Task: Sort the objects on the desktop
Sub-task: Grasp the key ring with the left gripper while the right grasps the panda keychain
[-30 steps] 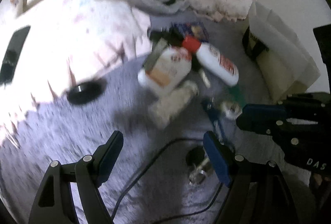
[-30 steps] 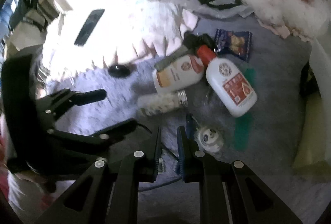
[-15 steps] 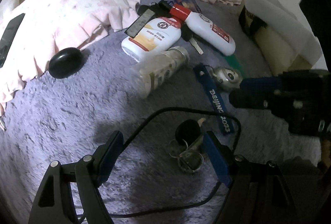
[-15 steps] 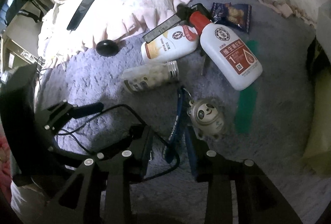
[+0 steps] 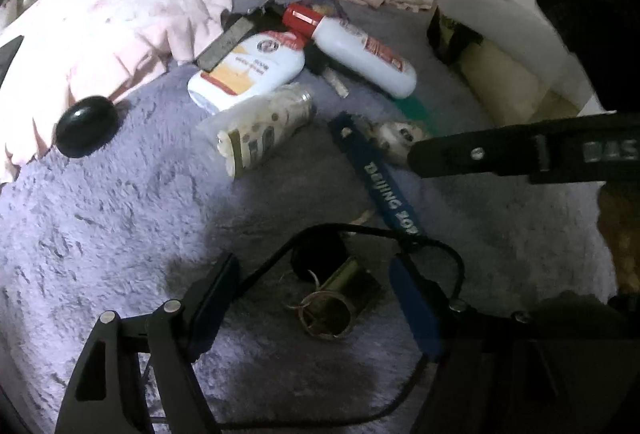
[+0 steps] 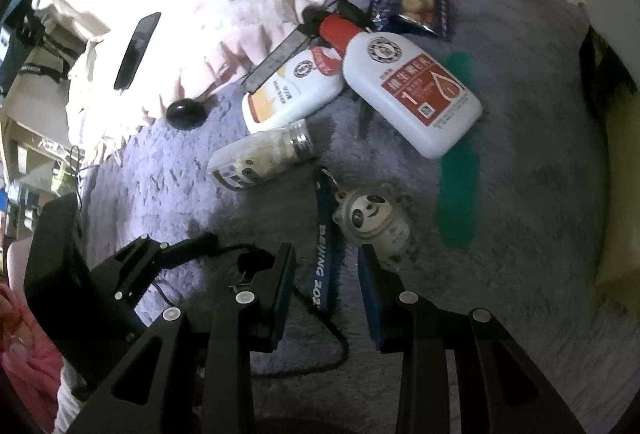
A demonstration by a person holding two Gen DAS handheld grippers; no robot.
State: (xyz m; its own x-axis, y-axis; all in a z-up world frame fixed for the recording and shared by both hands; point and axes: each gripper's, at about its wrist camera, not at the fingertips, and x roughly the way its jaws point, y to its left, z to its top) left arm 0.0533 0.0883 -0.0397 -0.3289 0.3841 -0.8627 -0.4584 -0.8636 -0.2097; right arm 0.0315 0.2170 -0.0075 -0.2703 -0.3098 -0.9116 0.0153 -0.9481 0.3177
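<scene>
Since half a second ago the right claw (image 6: 326, 298) has spread around the blue lanyard (image 6: 326, 246); lower squarely before pinching, while the left claw (image 5: 316, 298), also spread, probably straddles the keys (image 5: 332, 298).

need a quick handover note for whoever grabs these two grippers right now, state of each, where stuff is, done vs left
Left gripper: open, empty, low over the key bunch and black cable.
Right gripper: open, empty, straddling the blue Beijing lanyard, beside the panda charm.
All on the purple rug: two white bottles, clear jar, snack packet, black pebble-like thing.
Done: nothing looks sorted yet; everything lies in one loose pile.
Left: all of it; the lanyard or keys are likely the nearest grabs.
</scene>
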